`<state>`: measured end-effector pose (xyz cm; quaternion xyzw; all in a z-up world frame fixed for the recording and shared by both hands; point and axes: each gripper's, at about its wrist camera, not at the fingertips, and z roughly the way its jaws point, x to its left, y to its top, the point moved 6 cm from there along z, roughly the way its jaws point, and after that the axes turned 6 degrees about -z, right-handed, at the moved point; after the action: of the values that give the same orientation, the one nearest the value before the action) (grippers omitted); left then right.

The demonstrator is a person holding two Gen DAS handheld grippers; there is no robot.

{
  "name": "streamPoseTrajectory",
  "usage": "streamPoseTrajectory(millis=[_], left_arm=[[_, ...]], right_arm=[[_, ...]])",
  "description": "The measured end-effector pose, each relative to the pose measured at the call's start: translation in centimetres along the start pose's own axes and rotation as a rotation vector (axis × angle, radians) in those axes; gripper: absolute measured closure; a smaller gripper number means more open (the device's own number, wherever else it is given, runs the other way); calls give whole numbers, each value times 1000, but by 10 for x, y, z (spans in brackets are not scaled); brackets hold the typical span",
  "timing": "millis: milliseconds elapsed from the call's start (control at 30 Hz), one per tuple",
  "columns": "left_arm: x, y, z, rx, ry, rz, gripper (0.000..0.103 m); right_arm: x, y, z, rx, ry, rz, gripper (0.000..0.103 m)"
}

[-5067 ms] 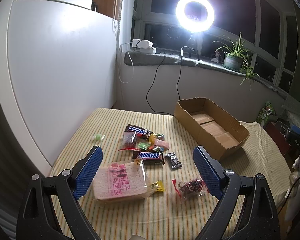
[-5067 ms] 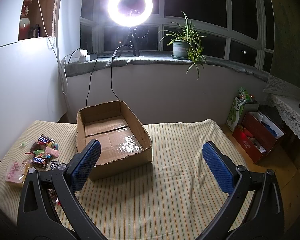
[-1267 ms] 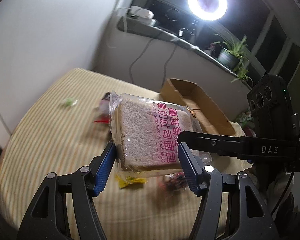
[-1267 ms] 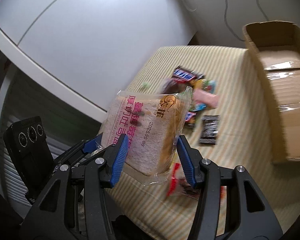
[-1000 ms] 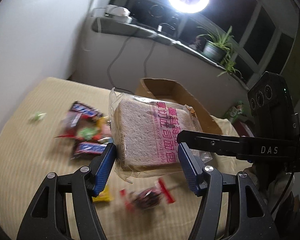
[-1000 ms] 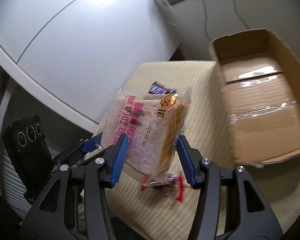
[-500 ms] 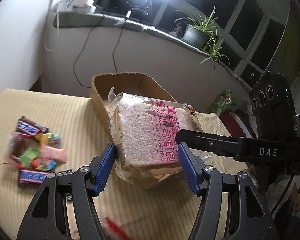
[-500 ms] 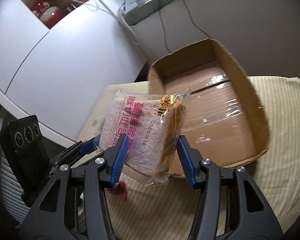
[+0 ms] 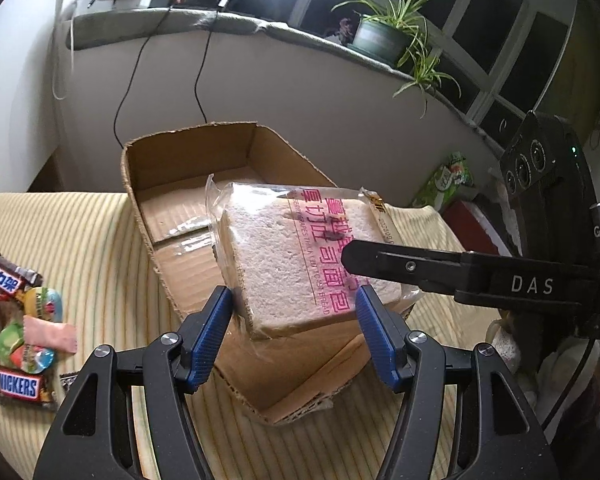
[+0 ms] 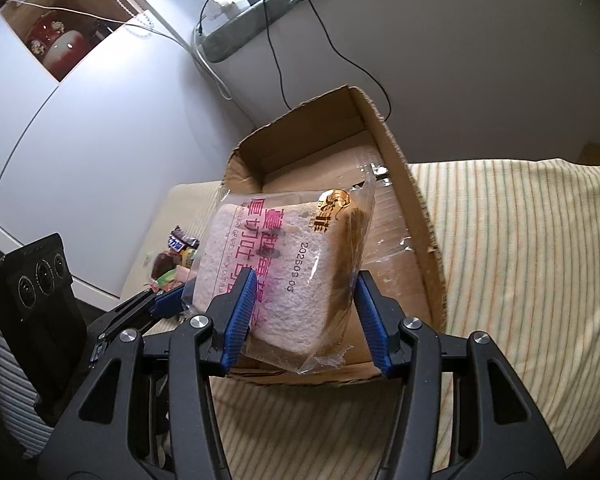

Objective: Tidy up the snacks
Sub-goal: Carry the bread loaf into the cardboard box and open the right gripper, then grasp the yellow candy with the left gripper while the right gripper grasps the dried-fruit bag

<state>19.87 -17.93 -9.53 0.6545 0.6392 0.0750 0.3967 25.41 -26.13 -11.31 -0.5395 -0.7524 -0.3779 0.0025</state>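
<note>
You have carried the clear-wrapped loaf of sliced white bread (image 9: 300,264), pinched between left gripper (image 9: 294,336) and right gripper (image 10: 304,316), from the snack pile to above the open brown cardboard box (image 9: 188,160), ready for lowering.

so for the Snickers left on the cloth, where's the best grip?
Snickers bar: probably from above, jaws across its short width at mid-length. It lies flat on the striped cloth, long and narrow, with the candy pile crowding its far side, so come from the near, clearer side.
</note>
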Motion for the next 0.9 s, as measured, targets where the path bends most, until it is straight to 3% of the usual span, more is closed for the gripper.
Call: streamPoseTrajectory(millis=[233,600,900], left_arm=[[2,1,13,25,38,9,41],[5,-1,0,5,55,28,41],[10,-6,-35,-67,41,45,41]], right_arm=[[-10,1,9,14,-35,-2,49],[-8,2,-3,-25,-59,-3,49],[15,-6,-20,-66,-103,-63,34]])
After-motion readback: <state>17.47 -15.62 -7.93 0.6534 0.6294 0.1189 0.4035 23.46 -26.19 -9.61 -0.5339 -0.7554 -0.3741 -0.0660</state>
